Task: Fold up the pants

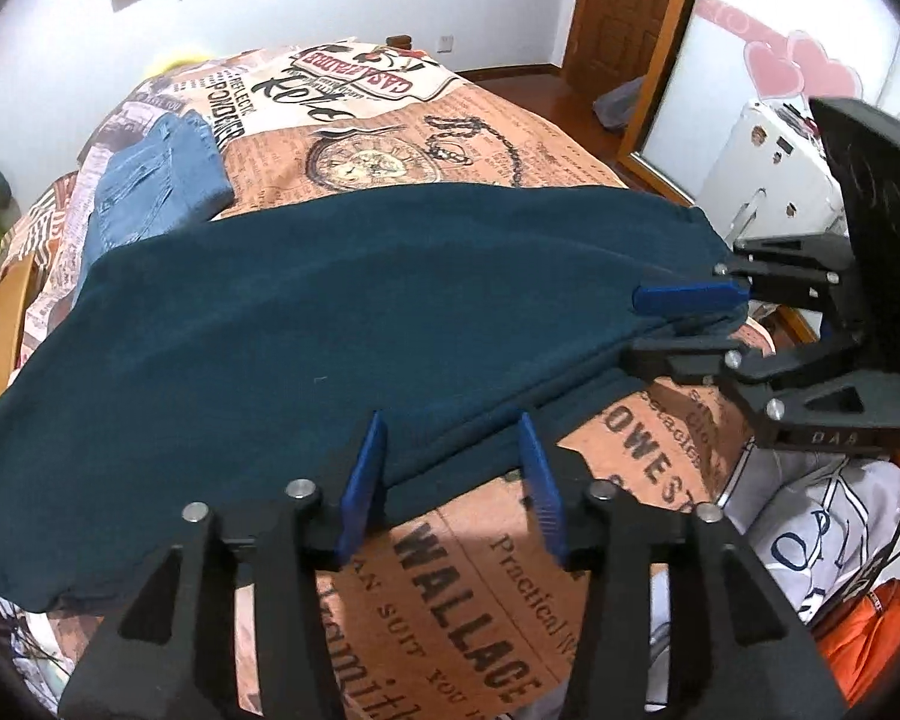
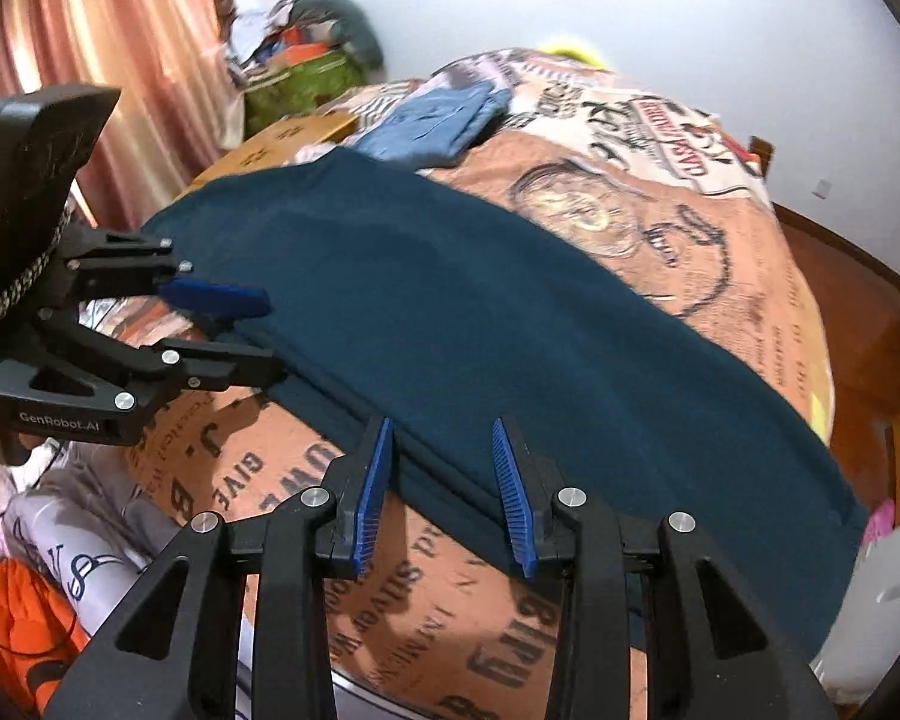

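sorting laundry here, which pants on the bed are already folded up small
The light blue jeans, a compact folded stack at the bed's far side. The dark teal pants lie spread out long beside both grippers.

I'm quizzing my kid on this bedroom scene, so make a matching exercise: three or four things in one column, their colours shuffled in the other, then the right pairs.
Things:
1. pants spread on the bed
2. folded jeans at the far side
3. bedspread
4. fingers of the grippers

Colours:
A. bright blue
B. orange and cream newspaper print
C. dark teal
D. faded light blue

Pairs: 1-C, 2-D, 3-B, 4-A
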Tool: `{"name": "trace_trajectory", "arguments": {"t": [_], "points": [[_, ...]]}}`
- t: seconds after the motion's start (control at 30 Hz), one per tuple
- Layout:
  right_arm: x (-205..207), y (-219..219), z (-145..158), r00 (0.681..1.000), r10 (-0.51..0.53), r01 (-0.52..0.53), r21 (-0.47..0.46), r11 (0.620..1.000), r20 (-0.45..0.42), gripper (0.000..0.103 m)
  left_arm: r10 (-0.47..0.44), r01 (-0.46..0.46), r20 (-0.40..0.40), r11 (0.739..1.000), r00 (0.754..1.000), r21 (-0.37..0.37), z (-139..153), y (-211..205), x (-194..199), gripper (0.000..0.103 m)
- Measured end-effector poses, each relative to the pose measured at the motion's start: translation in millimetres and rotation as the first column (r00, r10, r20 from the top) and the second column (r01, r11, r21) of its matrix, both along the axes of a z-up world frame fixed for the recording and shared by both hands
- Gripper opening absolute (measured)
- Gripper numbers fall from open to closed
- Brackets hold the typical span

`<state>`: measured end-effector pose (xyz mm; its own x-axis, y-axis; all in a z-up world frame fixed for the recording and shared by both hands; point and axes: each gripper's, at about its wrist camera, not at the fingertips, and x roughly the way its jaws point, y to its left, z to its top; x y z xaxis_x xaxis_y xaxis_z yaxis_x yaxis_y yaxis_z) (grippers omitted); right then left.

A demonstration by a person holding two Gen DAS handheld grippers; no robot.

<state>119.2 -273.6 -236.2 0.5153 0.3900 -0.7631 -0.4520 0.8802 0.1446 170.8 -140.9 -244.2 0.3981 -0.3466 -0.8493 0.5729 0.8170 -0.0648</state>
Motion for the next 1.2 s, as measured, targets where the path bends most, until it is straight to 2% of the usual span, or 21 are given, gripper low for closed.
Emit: {"name": "trace_trajectory", "arguments": {"t": [0.17, 0.3, 0.37, 0.43, 0.5, 0.7, 0.87, 0.97, 1.07, 1.13, 1.17, 1.2], "points": [[2.1, -5.9, -3.4, 1.000, 0.007, -0.006, 0.026, 1.000, -0.018, 0.032, 0.016, -0.016, -0.011, 1.000, 1.000, 0.004, -5.4, -3.3, 12.1, 0.051], [3.5, -5.5, -7.1, 1.000, 0.010, -0.009, 0.055, 0.998, -0.026, 0.032, -0.002, 0.002, -0.009, 1.000, 1.000, -0.010, -4.7, -10.2, 15.8, 0.029], [3.7, -6.3, -8.4, 1.000, 0.006, -0.004, 0.073, 0.997, -0.025, 0.028, -0.008, 0.008, 0.000, 1.000, 1.000, -0.017, -2.3, -11.3, 14.6, 0.025], [1.5, -6.5, -6.6, 1.000, 0.002, -0.001, 0.078, 0.997, -0.018, 0.019, -0.011, 0.011, 0.003, 1.000, 1.000, -0.022, -0.5, -10.7, 12.0, 0.022], [0.1, -6.1, -4.1, 1.000, 0.000, 0.000, 0.083, 0.997, -0.007, 0.016, -0.012, 0.013, 0.011, 1.000, 1.000, -0.026, 2.4, -9.3, 7.9, 0.019], [-9.1, -7.3, 2.1, 1.000, 0.008, -0.008, 0.098, 0.995, 0.006, 0.014, -0.007, 0.008, 0.024, 0.999, 1.000, -0.045, 11.5, -5.1, -4.4, 0.017], [-12.9, -7.2, 2.2, 1.000, 0.006, -0.006, 0.102, 0.995, 0.002, 0.014, 0.014, -0.014, 0.009, 0.998, 1.000, -0.061, 6.6, -1.3, -11.0, 0.016], [-10.7, -7.2, -1.5, 1.000, 0.003, -0.001, 0.106, 0.994, -0.022, 0.017, 0.033, -0.033, -0.004, 0.997, 0.999, -0.068, 4.4, -0.4, -11.8, 0.017], [-13.7, -10.7, 1.8, 1.000, -0.011, 0.013, 0.095, 0.995, -0.021, 0.031, 0.045, -0.046, -0.014, 0.996, 0.999, -0.071, 12.6, 0.6, -12.3, 0.017], [-17.8, -18.8, 5.8, 0.999, -0.038, 0.039, 0.099, 0.994, -0.011, 0.046, 0.047, -0.047, -0.011, 0.995, 0.999, -0.087, 20.7, 1.4, -13.0, 0.017], [-20.8, -26.6, 8.6, 0.998, -0.064, 0.063, 0.106, 0.992, 0.004, 0.047, 0.047, -0.047, -0.002, 0.994, 0.999, -0.098, 25.5, 0.8, -12.8, 0.017], [-22.9, -34.8, 10.3, 0.996, -0.090, 0.088, 0.112, 0.990, 0.013, 0.048, 0.049, -0.048, 0.010, 0.994, 0.999, -0.102, 30.3, -0.8, -12.3, 0.022]]}}
